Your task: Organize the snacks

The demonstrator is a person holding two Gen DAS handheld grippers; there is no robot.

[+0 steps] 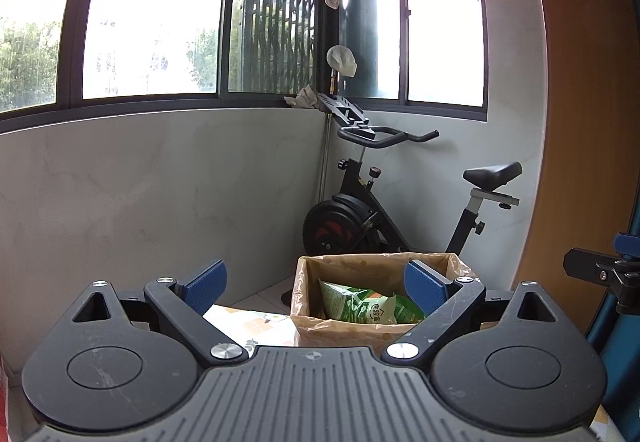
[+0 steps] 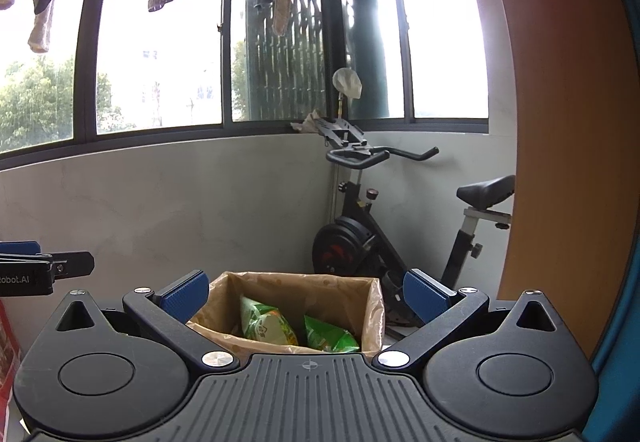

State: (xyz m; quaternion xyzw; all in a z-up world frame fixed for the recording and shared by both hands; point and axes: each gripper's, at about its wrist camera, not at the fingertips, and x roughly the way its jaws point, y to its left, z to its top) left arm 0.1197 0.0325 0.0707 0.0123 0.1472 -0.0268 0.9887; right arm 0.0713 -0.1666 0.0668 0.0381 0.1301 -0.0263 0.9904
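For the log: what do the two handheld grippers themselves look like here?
Both look alike. The left gripper and right gripper have black linkage arms with silver pivot screws, round black discs on either side, a ribbed grey centre plate with a crosshair mark, and blue textured pads. White lettering ending "obot.AI" shows on the left one's side.

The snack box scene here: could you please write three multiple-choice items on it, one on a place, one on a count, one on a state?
1. Where are the green snack bags?
A. Inside the lined cardboard box
B. On the exercise bike seat
C. On the windowsill

2. How many green bags show in the right wrist view?
A. One
B. Two
C. Four

3. How is the right gripper?
A. Shut on a bag
B. Open, empty
C. Shut, empty

Answers:
1 A, both bags lie within the box walls.
2 B, two separate packets show.
3 B, its blue pads stand wide apart with nothing between.
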